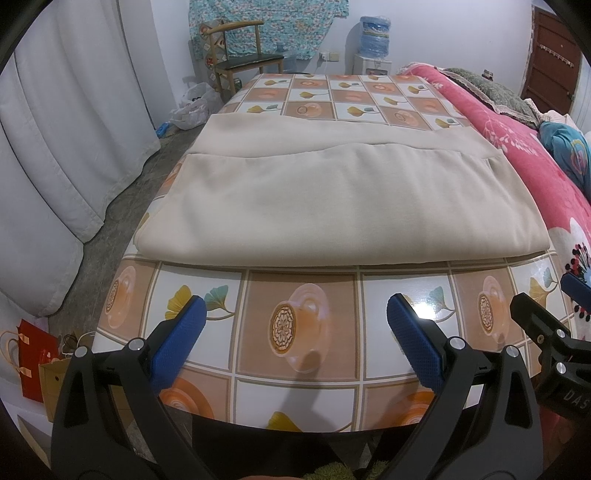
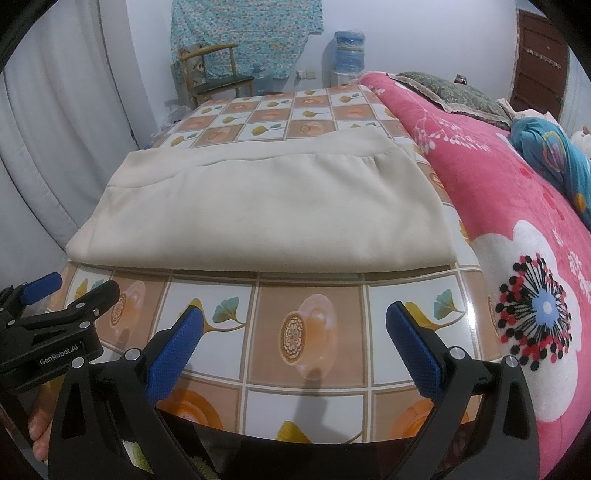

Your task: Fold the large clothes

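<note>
Left wrist view showed my left claw (image 1: 295, 325) spread wide and empty, its two blue pads (image 1: 177, 343) hanging over the near edge of the bench (image 1: 303, 291). The bench wore a glossy cloth of brown and white squares with cups and leaves. The garment (image 1: 332, 206), a plain beige piece, lay folded flat across the middle of the bench, its near fold running parallel to the near edge and well clear of my pads. An upper layer ended short of the far side, so a strip of the lower layer showed beyond it, and bare squares of the bench showed past that to the far edge. At the right edge of this view I saw my right claw (image 1: 554, 295), beside the left one at the near right corner.

In the right wrist view my right claw (image 2: 295, 325) was also wide apart, holding nothing, over the near edge. My left claw (image 2: 70, 291) showed at the left, its fingers apart too. A fingertip (image 2: 37, 432) of my hand showed at the lower left.

A pink blanket (image 2: 517, 221) with flowers lay along the bench's right edge. A curtain (image 1: 66, 147) hung left, and a chair (image 1: 240, 55) and a water bottle (image 1: 375, 35) stood by the far wall.
</note>
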`<state>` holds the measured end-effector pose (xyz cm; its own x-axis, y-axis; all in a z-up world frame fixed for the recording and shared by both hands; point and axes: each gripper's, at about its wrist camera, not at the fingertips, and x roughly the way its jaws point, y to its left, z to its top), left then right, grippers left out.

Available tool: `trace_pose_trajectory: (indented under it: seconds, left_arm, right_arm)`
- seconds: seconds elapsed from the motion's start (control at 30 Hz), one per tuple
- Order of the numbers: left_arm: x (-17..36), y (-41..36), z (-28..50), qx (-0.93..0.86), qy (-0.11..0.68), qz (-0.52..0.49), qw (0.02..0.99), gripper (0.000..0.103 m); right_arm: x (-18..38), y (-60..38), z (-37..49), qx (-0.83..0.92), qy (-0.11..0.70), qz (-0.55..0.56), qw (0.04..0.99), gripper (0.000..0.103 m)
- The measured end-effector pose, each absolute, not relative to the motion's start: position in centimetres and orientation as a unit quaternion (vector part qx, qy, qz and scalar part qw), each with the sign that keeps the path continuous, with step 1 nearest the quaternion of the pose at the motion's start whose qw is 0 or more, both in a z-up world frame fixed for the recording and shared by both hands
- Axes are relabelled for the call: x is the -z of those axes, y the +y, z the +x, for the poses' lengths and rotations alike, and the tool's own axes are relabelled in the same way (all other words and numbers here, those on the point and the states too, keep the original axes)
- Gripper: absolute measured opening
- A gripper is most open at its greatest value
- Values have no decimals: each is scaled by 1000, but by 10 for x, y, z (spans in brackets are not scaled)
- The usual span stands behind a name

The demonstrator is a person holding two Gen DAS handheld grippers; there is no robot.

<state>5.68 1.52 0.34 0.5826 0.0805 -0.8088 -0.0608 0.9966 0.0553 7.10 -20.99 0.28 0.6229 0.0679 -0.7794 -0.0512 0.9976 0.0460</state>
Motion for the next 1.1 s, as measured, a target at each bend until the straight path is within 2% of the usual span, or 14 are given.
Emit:
trace_pose_trajectory:
  seconds: [1.1]
  left_arm:
    - [-4,16,57,-39,456,10,889,95]
  right_arm:
    - [-2,-206,70,-34,435,8,900,96]
